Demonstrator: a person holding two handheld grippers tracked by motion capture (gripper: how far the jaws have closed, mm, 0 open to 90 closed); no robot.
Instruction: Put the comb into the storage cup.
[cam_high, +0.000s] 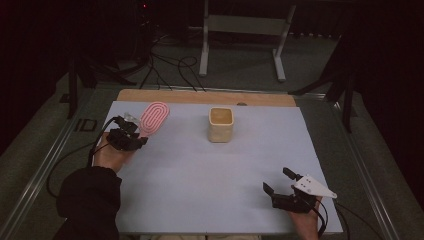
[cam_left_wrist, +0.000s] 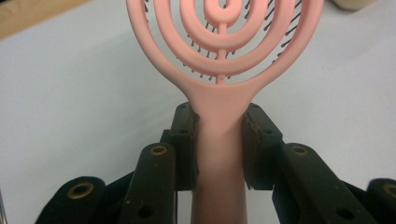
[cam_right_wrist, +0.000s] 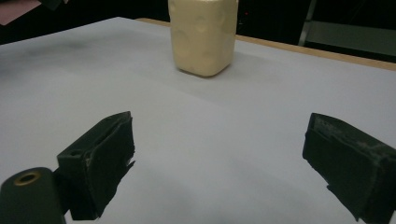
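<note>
White table (cam_high: 200, 175): left tongs (cam_left_wrist: 219, 140) pinching pink brush (cam_left_wrist: 219, 56), bristles close-up; right tongs (cam_right_wrist: 219, 163) spread.

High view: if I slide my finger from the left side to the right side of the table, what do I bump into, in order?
left gripper → pink hairbrush → cream cup → right gripper
</note>
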